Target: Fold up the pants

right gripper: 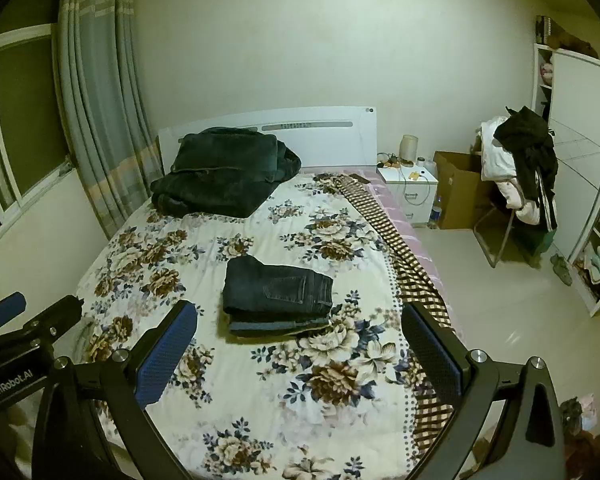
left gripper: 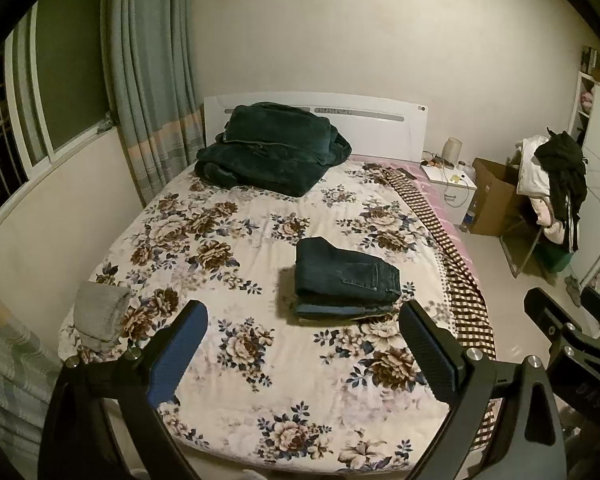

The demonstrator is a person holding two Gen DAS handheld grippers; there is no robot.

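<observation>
Start at the left. A small grey cloth [left gripper: 100, 314] sits near the left edge of the bed [left gripper: 260, 380]. If you swing your left gripper [left gripper: 300, 344] that way, you could knock the cloth onto the floor.

Your left gripper's jaws are wide open and hold nothing. It hangs over the near part of the bed, well apart from the clothes.

In the middle of the bed are the pants [left gripper: 344, 276], dark jeans. They look folded already, and they lie on top of a small pile of other folded things. The pile is the tricky bit. If you push the pants from the side, the pile could slide and the folds could come undone. If you grab too deep, you may pick up the layer below too.

Your right gripper [right gripper: 300, 344] is also wide open and empty, above the near side of the bed.

On the right, a checked cloth [left gripper: 460, 280] hangs over the bed's edge. A jaw could catch it and tug the cover under the pile.

The two grippers are close together, so they could bump.
</observation>
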